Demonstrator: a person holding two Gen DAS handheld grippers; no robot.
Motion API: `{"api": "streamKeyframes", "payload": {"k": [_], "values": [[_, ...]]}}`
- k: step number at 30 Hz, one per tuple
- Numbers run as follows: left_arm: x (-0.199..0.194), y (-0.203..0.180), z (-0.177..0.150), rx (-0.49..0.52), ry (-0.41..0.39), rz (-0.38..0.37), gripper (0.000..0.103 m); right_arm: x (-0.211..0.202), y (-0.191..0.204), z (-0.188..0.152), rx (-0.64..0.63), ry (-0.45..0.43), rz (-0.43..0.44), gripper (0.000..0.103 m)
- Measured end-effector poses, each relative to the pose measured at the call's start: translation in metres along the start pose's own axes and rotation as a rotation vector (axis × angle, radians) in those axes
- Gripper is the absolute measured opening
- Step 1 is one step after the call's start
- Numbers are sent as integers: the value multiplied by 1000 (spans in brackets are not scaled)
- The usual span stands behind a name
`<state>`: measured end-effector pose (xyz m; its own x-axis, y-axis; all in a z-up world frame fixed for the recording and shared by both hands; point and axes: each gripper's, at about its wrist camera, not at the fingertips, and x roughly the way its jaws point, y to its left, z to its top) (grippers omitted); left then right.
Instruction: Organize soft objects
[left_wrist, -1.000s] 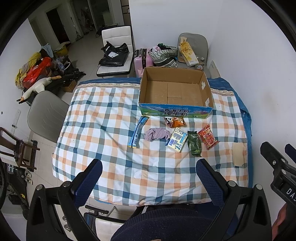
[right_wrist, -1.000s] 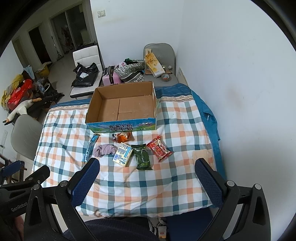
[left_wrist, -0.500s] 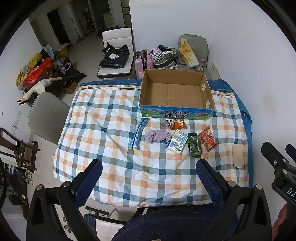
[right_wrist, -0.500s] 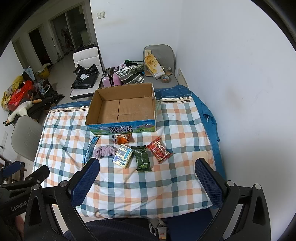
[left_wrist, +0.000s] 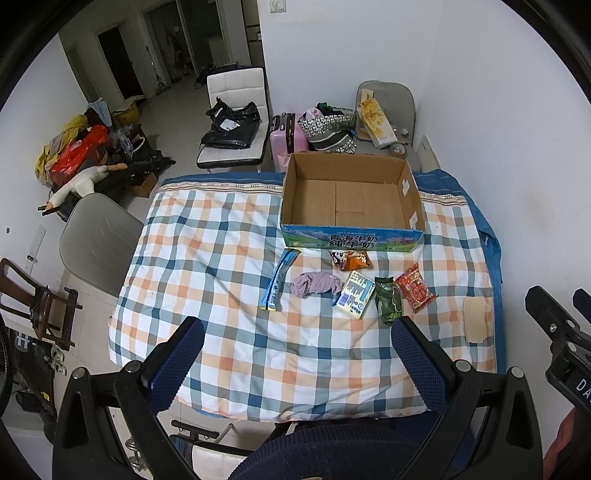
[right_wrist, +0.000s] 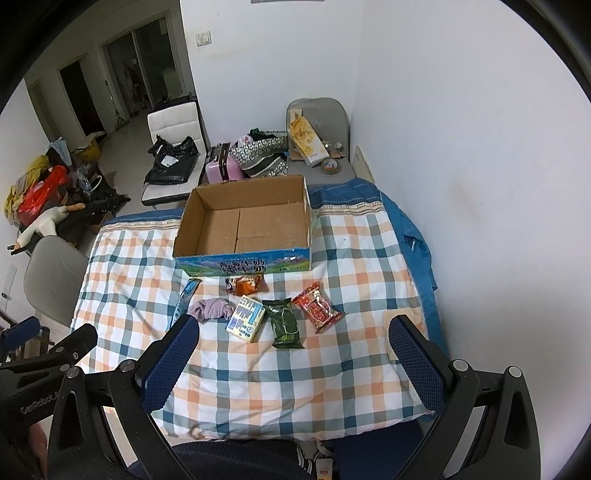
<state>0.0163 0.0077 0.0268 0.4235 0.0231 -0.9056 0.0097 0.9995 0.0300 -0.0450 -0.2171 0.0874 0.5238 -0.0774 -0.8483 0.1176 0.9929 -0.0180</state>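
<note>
Left gripper (left_wrist: 295, 345) wide open, empty — right gripper (right_wrist: 295, 345) same. Row at the box's (left_wrist: 351, 236) 6 o'clock: blue stick (left_wrist: 279, 279), purple cloth (left_wrist: 316, 283), carton (left_wrist: 356, 299), green pack (left_wrist: 387, 301), red pack (left_wrist: 414, 288) — orange pack (left_wrist: 351, 259) behind.

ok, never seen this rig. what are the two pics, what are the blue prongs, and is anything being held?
There is no robot arm: a person holds one two-finger claw in each hand, with a fisheye camera on each looking along its fingers. The blue prongs are those fingers.

One picture is from the left claw, the other from the right claw. Both are open and hold nothing.

On the checked cloth sits an empty cardboard box. In front of it lie a long blue packet, a purple cloth, an orange packet, a white-blue carton, a green packet and a red packet.
</note>
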Motion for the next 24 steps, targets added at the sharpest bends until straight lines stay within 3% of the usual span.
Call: {"api": "streamKeyframes", "payload": {"k": [24], "values": [[-9, -2, -2, 3, -39, 8, 103, -10, 0, -4, -2, -32, 2, 103]]}}
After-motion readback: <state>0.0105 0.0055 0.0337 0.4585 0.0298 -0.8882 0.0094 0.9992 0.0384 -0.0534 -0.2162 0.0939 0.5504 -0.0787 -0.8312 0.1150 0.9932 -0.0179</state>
